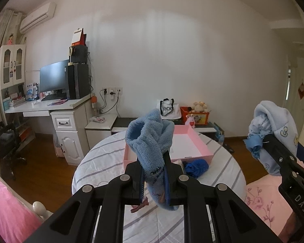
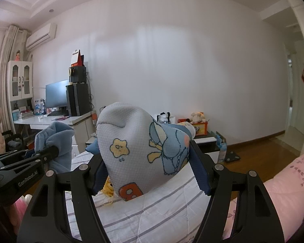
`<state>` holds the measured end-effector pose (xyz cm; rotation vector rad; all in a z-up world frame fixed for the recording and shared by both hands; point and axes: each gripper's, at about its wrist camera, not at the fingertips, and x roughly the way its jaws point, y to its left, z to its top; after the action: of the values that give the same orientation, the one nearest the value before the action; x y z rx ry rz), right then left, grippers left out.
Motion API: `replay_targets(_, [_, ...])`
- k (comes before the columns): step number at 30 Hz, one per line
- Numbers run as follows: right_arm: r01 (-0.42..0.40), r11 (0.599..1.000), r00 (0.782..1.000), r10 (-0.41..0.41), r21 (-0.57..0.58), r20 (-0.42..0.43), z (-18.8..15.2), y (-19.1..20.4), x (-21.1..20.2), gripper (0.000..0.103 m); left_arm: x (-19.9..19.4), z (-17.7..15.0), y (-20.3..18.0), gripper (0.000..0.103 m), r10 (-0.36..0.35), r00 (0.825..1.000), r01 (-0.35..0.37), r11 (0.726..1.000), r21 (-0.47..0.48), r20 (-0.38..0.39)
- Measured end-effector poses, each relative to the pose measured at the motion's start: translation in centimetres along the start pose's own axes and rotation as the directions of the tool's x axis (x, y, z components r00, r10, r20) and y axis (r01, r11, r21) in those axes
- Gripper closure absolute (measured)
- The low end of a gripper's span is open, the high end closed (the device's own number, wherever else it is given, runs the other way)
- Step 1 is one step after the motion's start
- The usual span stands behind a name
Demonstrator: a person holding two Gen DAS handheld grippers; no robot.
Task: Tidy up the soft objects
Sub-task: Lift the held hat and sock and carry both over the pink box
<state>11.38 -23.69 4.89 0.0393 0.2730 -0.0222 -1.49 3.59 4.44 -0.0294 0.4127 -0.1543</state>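
Observation:
My left gripper (image 1: 153,163) is shut on a fluffy blue cloth (image 1: 150,139), which stands up from the jaws and hangs below them. Behind it an open pink tray (image 1: 201,144) lies on the striped bed cover (image 1: 103,158), with a dark blue cloth (image 1: 196,167) against its front wall. My right gripper (image 2: 145,154) is shut on a pale padded bundle (image 2: 135,147) printed with blue cartoon figures and a yellow star. That bundle (image 1: 273,121) and the right gripper (image 1: 262,141) also show at the right edge of the left wrist view. The left gripper (image 2: 54,151) and its blue cloth (image 2: 54,137) appear at the left of the right wrist view.
A small pink bow (image 1: 139,205) lies on the cover under my left gripper. Something yellow (image 2: 108,188) peeks out under the bundle. A pink quilt (image 2: 289,182) covers the right side. A desk with a monitor (image 1: 54,79) and a low cabinet with a toy box (image 1: 196,117) line the wall.

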Motion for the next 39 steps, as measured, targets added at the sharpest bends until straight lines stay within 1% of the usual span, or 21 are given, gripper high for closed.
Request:
replay_targets(3, [0.001,1.000,1.000,-0.001,0.000,-0.004,0.1,0.0,0.1,0.035,0.5,0.8,-0.1,0.091,0.006,1.000,-0.006,1.000,-0.003,-0.003])
replay_targets(6, [0.005,1.000,1.000,-0.005,-0.004,-0.005,0.3,0.0,0.4,0.035,1.1,0.9,-0.2,0.091,0.023,1.000,-0.023,1.000,-0.003,0.000])
replay_targets(9, [0.005,1.000,1.000,-0.006,-0.005,-0.012,0.3,0.0,0.8,0.035,1.5,1.1,-0.3,0.091,0.020,1.000,-0.020,1.000,-0.006,-0.006])
replay_targets(18, [0.007,1.000,0.999,-0.007,-0.011,-0.032,0.8,0.3,2.9,0.035,4.8,1.9,-0.4,0.091,0.021,1.000,-0.021,1.000,0.011,-0.006])
replay_targets(21, [0.017,1.000,0.999,-0.018,-0.016,-0.032,1.0,0.5,4.0,0.035,6.5,2.5,-0.4,0.091,0.028,1.000,-0.028,1.000,0.012,-0.001])
replay_targets(25, [0.023,1.000,0.999,-0.024,-0.014,-0.041,1.4,0.7,6.1,0.035,9.6,3.7,-0.1,0.091,0.019,1.000,-0.019,1.000,0.002,-0.013])
replay_targets(29, [0.028,0.999,0.998,-0.029,-0.015,-0.062,1.5,1.0,8.7,0.035,13.5,4.8,-0.1,0.091,0.060,0.998,-0.060,0.998,0.009,-0.021])
replay_targets(30, [0.027,1.000,0.997,-0.028,-0.013,-0.069,1.5,0.9,9.4,0.035,14.3,5.1,-0.3,0.091,0.058,0.998,-0.058,0.998,0.008,-0.027])
replay_targets(39, [0.046,0.999,0.987,-0.045,-0.002,-0.156,0.4,0.4,16.1,0.035,24.9,8.3,-1.0,0.091,0.062,0.991,-0.061,0.998,0.007,-0.117])
